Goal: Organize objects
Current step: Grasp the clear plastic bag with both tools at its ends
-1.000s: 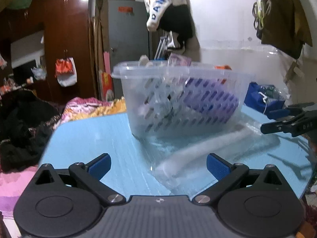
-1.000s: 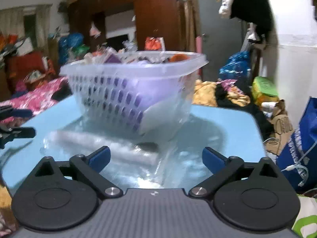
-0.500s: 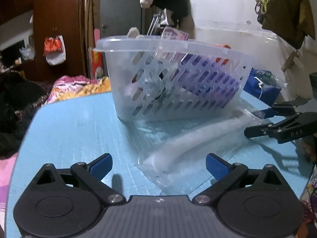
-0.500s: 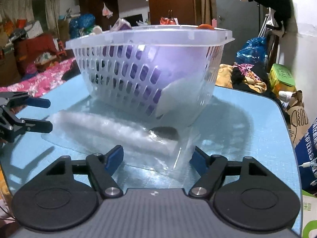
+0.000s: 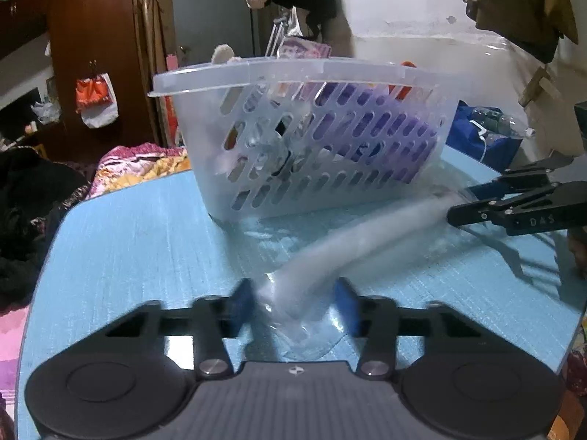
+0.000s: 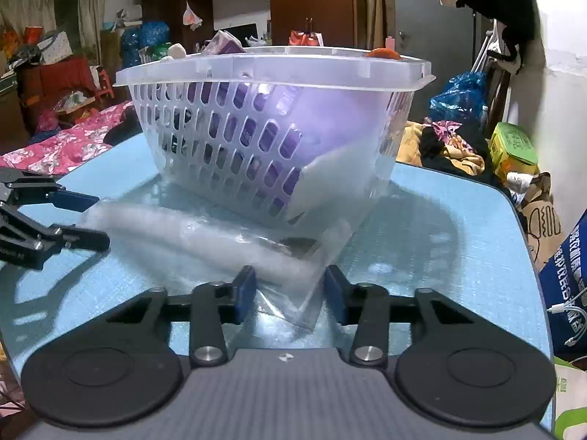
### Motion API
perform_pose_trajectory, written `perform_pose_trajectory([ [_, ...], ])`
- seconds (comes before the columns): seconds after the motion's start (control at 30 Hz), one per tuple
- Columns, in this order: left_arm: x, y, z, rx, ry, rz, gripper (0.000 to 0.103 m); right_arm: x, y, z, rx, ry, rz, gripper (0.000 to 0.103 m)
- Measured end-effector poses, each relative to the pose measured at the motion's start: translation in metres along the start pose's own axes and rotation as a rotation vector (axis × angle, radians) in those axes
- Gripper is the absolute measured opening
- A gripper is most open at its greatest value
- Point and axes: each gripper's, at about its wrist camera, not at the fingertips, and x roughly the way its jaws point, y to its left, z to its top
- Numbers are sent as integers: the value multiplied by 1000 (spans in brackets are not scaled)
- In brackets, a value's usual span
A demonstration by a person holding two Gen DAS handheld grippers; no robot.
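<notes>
Translucent basket [image 6: 256,69] holding purple pack [image 6: 279,135], both grippers' jaws parted around clear bagged roll [image 6: 205,242].

Both wrist cameras sit low and close over the table [image 5: 121,249], facing inward from opposite ends; each sees the basket [image 5: 279,73] [image 6: 271,69] and the other gripper.
</notes>
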Motion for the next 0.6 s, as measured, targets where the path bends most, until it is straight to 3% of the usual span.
perform_pose_trajectory([
  [0.07, -3, -2, -2, 9, -9, 4, 34, -1, 2, 0, -12, -7, -5, 35],
  [0.23, -10, -5, -4, 30, -45, 18, 24, -4, 5, -3, -33, -21, -18, 27],
  [0.6, -39, -10, -13, 33, -177, 25, 20, -21, 14, -7, -42, -87, -32, 16],
])
